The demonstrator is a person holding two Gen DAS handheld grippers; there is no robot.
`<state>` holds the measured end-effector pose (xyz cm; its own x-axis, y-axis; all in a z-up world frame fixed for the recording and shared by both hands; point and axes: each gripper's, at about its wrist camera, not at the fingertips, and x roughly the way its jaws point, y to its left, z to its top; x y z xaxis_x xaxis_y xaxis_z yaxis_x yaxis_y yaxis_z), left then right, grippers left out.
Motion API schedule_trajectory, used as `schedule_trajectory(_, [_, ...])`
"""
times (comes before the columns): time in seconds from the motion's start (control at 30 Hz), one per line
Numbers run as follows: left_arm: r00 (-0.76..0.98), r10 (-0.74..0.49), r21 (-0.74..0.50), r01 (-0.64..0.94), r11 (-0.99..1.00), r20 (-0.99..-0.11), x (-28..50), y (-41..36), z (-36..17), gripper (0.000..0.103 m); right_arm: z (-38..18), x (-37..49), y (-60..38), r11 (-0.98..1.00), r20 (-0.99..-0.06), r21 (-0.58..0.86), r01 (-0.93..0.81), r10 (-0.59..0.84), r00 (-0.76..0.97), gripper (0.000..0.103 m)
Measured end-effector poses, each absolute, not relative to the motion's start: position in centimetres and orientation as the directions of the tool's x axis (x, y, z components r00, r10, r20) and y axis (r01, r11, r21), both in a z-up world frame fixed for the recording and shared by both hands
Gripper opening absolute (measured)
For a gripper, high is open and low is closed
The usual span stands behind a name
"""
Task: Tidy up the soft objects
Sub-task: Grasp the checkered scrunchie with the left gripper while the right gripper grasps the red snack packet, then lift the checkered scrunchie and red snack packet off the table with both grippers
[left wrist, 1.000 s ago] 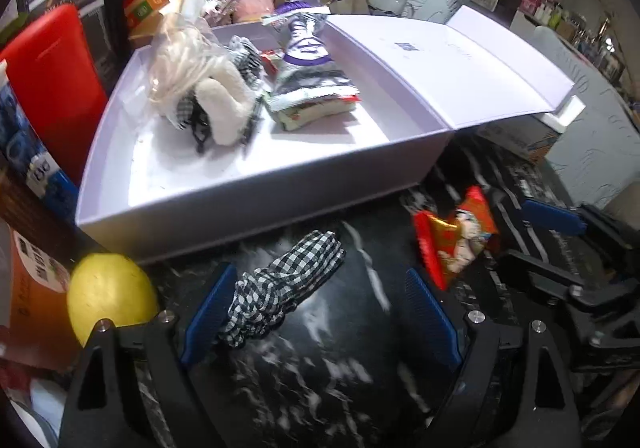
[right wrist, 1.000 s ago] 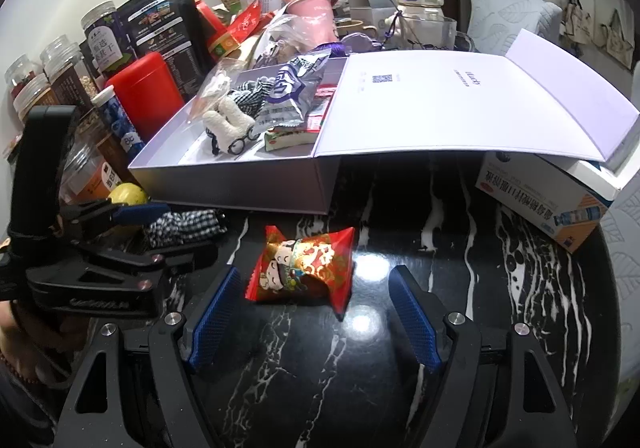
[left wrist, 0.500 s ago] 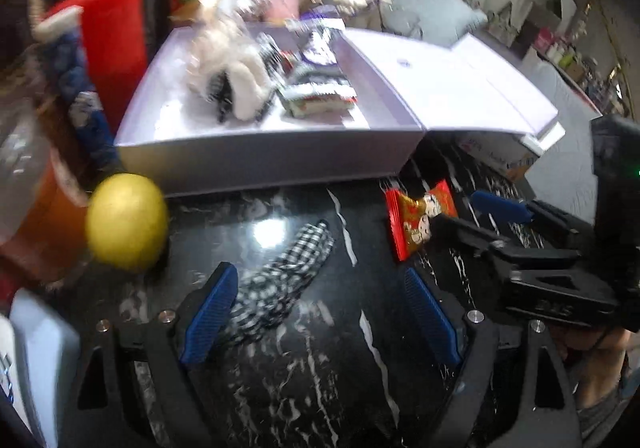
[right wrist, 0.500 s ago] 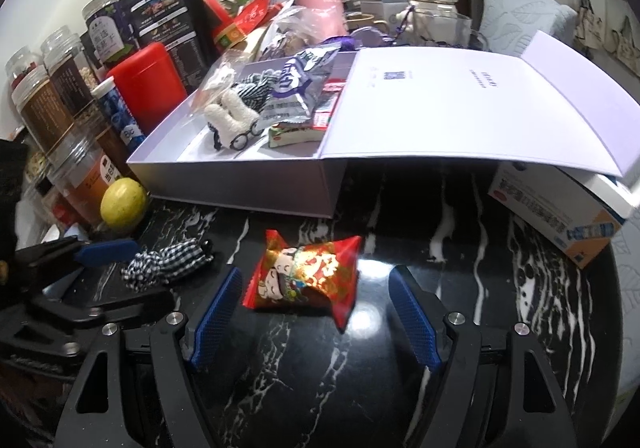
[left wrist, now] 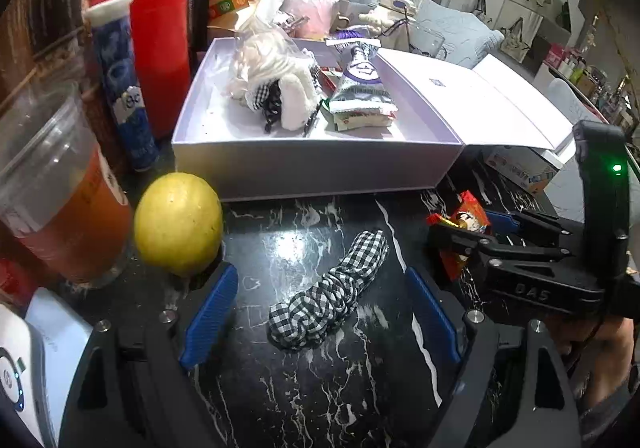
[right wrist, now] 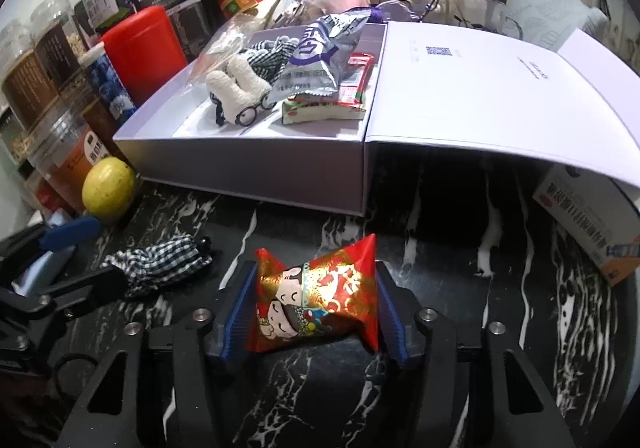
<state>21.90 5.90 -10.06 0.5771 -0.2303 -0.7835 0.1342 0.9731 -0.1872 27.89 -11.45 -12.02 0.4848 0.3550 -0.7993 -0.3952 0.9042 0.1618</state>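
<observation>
Red snack pouch (right wrist: pixel 316 304) sits pinched between the right gripper's (right wrist: pixel 316 308) just-closing fingers; the left gripper's (left wrist: pixel 320 312) fingers gape around the checkered cloth (left wrist: pixel 332 296).

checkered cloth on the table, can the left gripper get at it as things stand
Probably yes. The checkered cloth lies on bare tabletop between the open fingers of the left gripper, nothing on it; the lemon sits clear to one side.

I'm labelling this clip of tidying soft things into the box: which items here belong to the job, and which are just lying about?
Part of the job:
- red snack packet, between the right hand-held gripper pads, which have just been closing
- checked cloth, between the open left hand-held gripper fingers
- white box
- plush toy inside it

Lying about:
- lemon
- red canister
- medicine carton
</observation>
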Motion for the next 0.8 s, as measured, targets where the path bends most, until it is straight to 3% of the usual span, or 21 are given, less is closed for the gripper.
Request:
schedule_trajectory(0.27, [0.54, -0.149, -0.053, 0.189, 0.981, -0.828, 22.5, 3.9, -11.8, 0.085, -11.5, 26.0, -13.0, 0.892, -0.806, 0.208, -0.402, 0.389, 0.447, 0.049])
schedule_trajectory(0.37, [0.541, -0.158, -0.064, 0.188, 0.98, -0.826, 22.5, 3.5, -12.1, 0.051, -11.1, 24.7, -13.8, 0.891, -0.804, 0.216, -0.4, 0.395, 0.445, 0.049])
schedule_trajectory(0.5, [0.541, -0.156, -0.069, 0.177, 0.982, -0.827, 22.3, 2.8, -12.1, 0.033, -10.6, 22.9, -14.4, 0.895, -0.801, 0.21, -0.394, 0.389, 0.456, 0.049])
schedule_trajectory(0.8, [0.533, -0.196, -0.103, 0.2, 0.974, -0.823, 18.6, 1.8, -11.5, 0.024, -10.3, 19.7, -15.5, 0.895, -0.786, 0.223, -0.386, 0.4, 0.472, 0.049])
